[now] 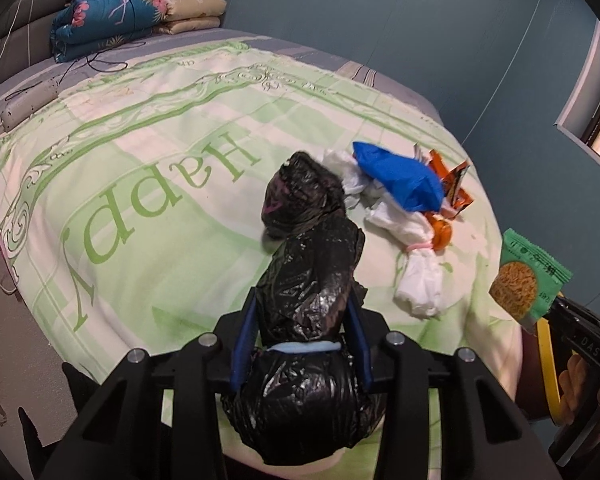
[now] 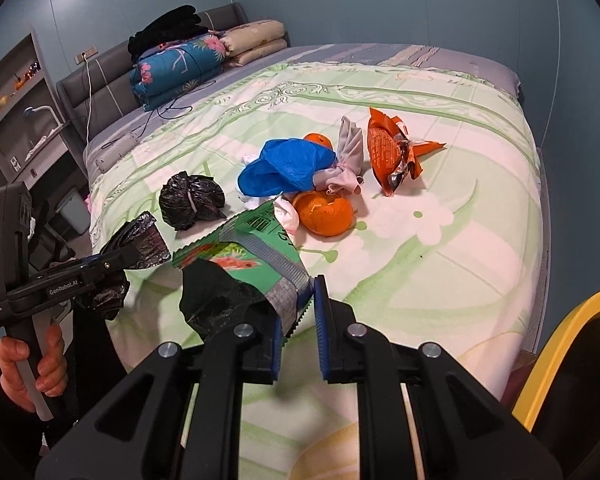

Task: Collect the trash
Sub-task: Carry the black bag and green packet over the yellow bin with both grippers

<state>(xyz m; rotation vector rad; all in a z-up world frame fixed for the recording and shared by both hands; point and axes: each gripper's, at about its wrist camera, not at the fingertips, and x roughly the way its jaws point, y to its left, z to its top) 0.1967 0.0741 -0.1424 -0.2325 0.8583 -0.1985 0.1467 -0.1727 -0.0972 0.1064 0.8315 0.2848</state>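
Black plastic left gripper (image 1: 304, 320): blue ribbed pads, silver screws. Matching right gripper (image 2: 298, 312); handle lettered "GenRobot.AI", lower left of frame.

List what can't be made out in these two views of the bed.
- Left wrist view: the tied black plastic bag in the left hand-held gripper hides the bedspread beneath and its own contents.
- Left wrist view: the right hand-held gripper holding the green snack wrapper is cut by the edge.
- Right wrist view: the yellow-rimmed bin is cut off at the corner; its inside is dark.
- Wrapper print is too small to read.
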